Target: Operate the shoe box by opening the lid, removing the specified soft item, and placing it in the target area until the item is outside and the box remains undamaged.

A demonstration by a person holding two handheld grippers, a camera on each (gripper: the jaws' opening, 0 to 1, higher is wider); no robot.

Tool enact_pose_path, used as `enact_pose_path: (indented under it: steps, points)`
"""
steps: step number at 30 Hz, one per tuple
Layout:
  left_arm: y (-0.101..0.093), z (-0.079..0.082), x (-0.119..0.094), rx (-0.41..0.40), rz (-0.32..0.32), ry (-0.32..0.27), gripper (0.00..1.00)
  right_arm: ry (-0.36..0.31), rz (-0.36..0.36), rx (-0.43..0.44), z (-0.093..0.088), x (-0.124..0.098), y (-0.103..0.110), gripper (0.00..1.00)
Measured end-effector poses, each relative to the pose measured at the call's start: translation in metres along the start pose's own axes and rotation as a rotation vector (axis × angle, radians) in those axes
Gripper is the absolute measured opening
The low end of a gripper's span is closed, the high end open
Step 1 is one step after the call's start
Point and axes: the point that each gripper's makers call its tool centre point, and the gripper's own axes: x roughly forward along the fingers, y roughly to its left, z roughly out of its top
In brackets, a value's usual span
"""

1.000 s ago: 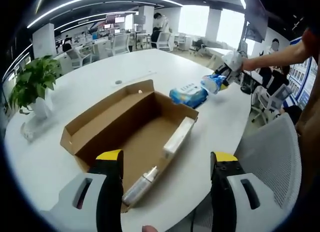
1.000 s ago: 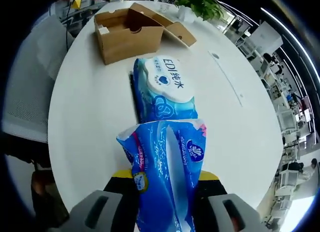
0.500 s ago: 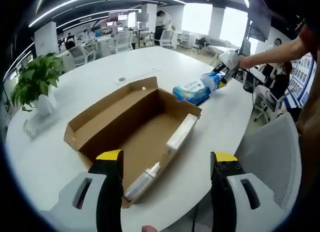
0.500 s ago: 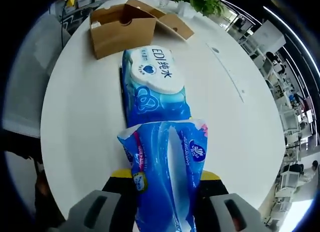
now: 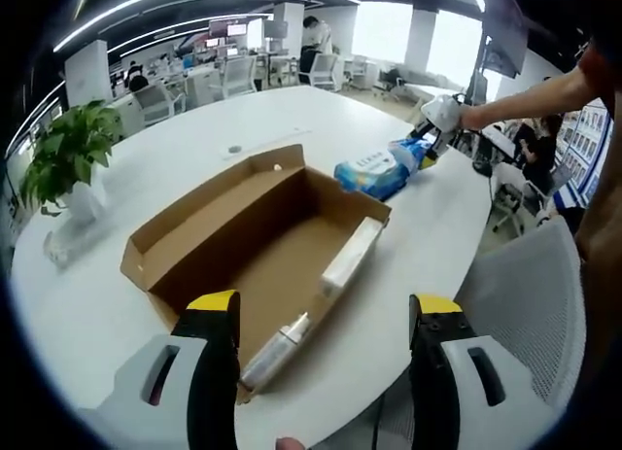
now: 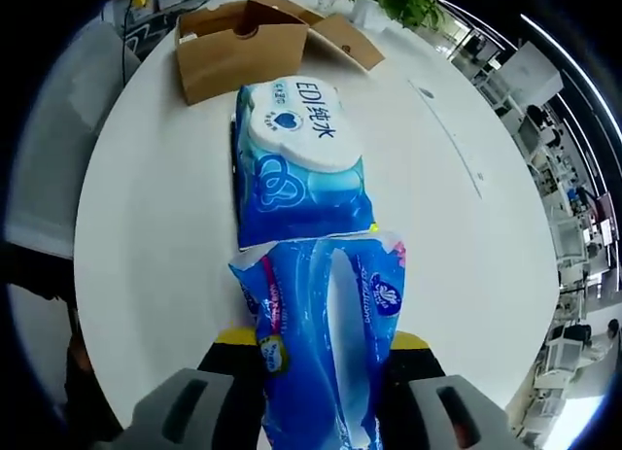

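Observation:
The open cardboard shoe box lies on the round white table, lid flap folded back; a white pack and a silvery tube rest along its near wall. My left gripper hovers open in front of the box, holding nothing. My right gripper is shut on a blue tissue pack, its front end low over the table just behind a blue wet-wipes pack lying flat. In the left gripper view the right gripper and the tissue pack sit beside the wipes, past the box's far end.
A potted plant stands at the table's left side. A grey mesh chair is at the table's right edge, and a person's arm reaches in from the right. Office desks and chairs fill the background.
The right gripper has carried the tissue pack forward toward the wipes pack, which now looms larger in its view. The left gripper stays open over the box.

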Motion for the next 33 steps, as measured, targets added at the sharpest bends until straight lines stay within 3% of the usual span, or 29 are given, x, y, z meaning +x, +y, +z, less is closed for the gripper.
enact_pose_path:
  steps: [5,33]
  points:
    - [-0.003,-0.006,0.003,0.015,-0.007,0.024,0.7,0.01,0.008,-0.014,-0.002,0.005,0.0,0.42]
    - [-0.002,-0.008,-0.002,0.008,0.0,0.025,0.7,0.021,0.019,-0.03,0.001,0.011,0.002,0.45]
